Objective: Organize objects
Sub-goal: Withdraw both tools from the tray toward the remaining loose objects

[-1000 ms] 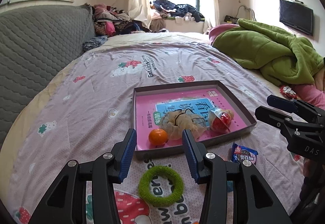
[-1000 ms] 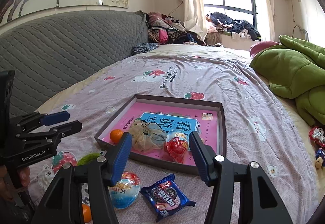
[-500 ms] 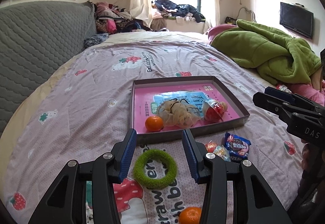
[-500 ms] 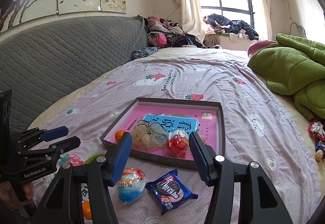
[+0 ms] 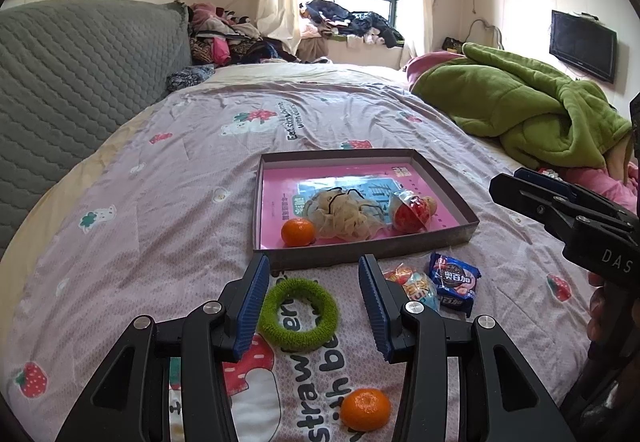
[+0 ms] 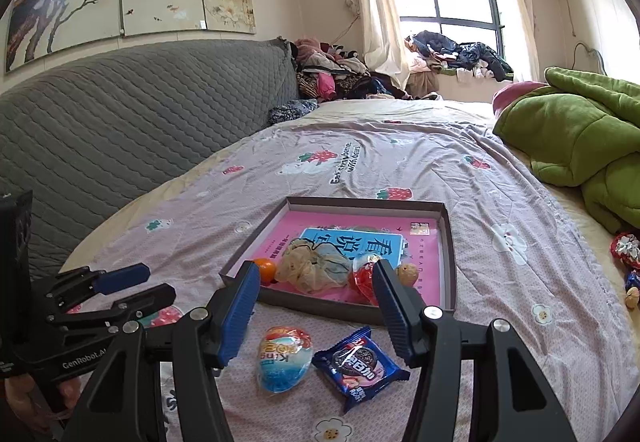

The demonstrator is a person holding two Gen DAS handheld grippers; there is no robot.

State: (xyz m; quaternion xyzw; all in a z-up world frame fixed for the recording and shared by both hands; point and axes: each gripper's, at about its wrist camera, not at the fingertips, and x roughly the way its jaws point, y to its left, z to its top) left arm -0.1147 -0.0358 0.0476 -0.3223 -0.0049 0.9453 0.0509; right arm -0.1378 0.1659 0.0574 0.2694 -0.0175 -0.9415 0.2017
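Both grippers have pulled back from the tray (image 5: 372, 254); left gripper (image 5: 312, 302) hangs released above the green ring (image 5: 298, 314), right gripper (image 6: 314, 306) empty above the snacks (image 6: 360, 366), both tilted downward.

A fuzzy green ring (image 5: 298, 314) lies flat between my left fingers (image 5: 252, 306). Egg (image 6: 283, 357) and cookie pack (image 6: 360, 364) lie between my right ones.

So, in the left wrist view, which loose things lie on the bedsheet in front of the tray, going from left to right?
Fuzzy green ring → loose orange mandarin → egg-shaped blue and white plastic candy pack → dark blue cookie packet.
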